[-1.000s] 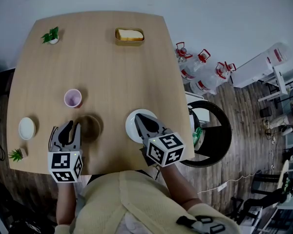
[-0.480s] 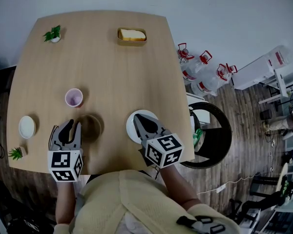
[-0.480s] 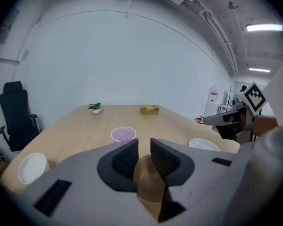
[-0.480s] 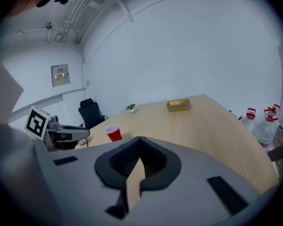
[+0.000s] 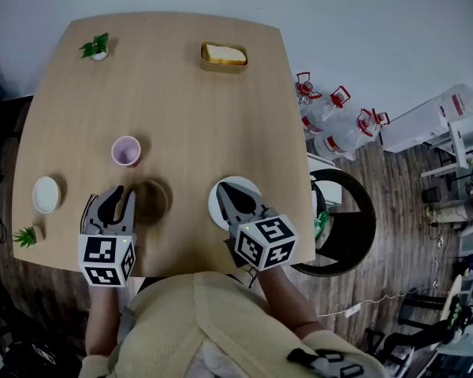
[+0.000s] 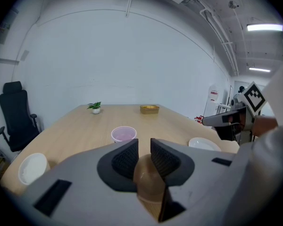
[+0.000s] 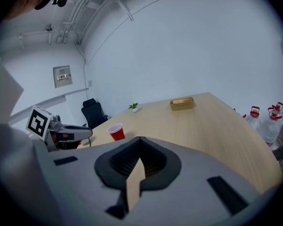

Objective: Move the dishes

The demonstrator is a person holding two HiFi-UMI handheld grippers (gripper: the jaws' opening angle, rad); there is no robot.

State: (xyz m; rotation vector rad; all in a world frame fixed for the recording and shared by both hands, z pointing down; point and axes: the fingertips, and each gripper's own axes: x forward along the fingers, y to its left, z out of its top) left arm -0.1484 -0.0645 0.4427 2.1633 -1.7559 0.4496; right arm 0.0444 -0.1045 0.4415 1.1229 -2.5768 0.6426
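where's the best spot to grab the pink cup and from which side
Probably the near rim of the pink plastic cup: it stands upright, mouth open, so one jaw can go inside and one outside its wall. Come from the person's side, slightly above. The shut right gripper looks free; the left gripper is shut on the brown bowl.

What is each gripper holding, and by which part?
Left gripper grips the round brown bowl by its rim; right gripper is shut, holding nothing.
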